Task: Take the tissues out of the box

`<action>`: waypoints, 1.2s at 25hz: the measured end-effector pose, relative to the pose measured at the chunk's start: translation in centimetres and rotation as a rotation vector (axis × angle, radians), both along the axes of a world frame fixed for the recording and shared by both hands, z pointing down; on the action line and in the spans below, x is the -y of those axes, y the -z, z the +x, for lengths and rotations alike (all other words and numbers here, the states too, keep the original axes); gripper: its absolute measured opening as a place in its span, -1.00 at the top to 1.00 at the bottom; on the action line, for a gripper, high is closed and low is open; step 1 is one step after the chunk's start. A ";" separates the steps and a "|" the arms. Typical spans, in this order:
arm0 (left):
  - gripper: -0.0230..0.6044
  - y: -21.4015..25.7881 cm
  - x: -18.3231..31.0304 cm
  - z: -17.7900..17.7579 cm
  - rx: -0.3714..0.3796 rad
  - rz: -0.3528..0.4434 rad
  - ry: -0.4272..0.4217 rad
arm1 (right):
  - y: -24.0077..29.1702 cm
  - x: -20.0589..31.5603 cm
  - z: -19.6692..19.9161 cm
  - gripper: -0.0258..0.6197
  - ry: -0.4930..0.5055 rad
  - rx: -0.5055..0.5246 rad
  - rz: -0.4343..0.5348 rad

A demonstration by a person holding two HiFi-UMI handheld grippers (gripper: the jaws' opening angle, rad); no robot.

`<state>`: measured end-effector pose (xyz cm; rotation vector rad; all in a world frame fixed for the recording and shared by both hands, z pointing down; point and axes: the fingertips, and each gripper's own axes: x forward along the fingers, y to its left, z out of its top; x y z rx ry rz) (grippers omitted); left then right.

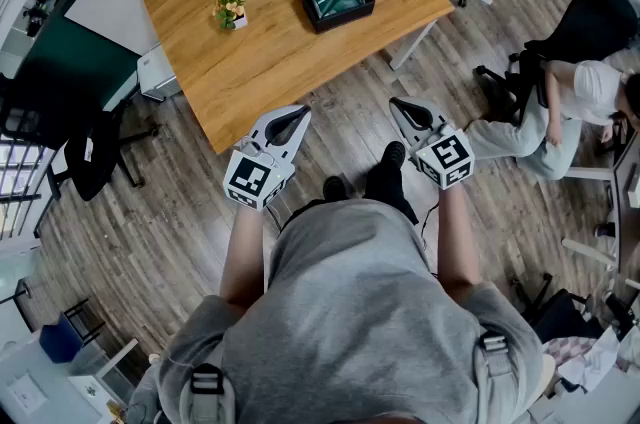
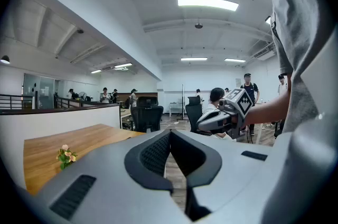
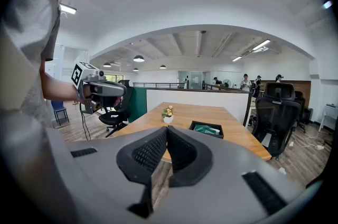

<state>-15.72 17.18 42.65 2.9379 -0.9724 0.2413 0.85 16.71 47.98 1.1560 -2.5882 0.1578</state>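
Note:
A black tissue box with a greenish tissue pack showing in its open top lies on the wooden table, toward the far right part. In the right gripper view the tissue box sits well beyond the jaws. My left gripper and right gripper are both shut and empty, held in front of the person's body, short of the table's near edge and well apart from the box. The left gripper view shows the right gripper to the right and one corner of the table.
A small pot of flowers stands on the table left of the box. A seated person is on the right. Black office chairs stand to the left and beyond the table. White table legs reach the wood floor.

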 end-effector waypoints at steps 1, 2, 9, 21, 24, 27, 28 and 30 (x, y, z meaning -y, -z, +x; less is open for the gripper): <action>0.86 0.1 -0.3 0.0 0.000 -0.001 -0.003 | 0.0 -0.3 -0.1 0.91 -0.002 0.007 -0.002; 0.86 0.1 -0.6 0.0 0.000 -0.002 -0.006 | 0.0 -0.7 -0.1 0.91 -0.003 0.012 -0.003; 0.86 0.1 -1.5 0.4 0.000 -0.003 -0.009 | -0.2 -1.6 0.1 0.91 -0.012 0.020 -0.006; 0.86 0.0 -2.3 1.3 0.009 -0.003 -0.026 | -0.2 -2.5 0.3 0.91 -0.024 0.032 0.001; 0.86 -0.2 -2.3 1.5 0.017 0.005 -0.029 | -0.2 -2.6 0.4 0.91 -0.027 0.027 0.005; 0.86 -0.3 -2.4 1.3 0.015 0.003 -0.026 | -0.1 -2.7 0.4 0.91 -0.032 0.027 0.009; 0.86 -0.1 -2.4 1.3 0.014 0.001 -0.025 | -0.1 -2.7 0.5 0.91 -0.036 0.028 0.014; 0.86 0.0 -2.2 1.3 0.014 0.002 -0.020 | 0.0 -2.5 0.7 0.91 -0.049 0.027 0.023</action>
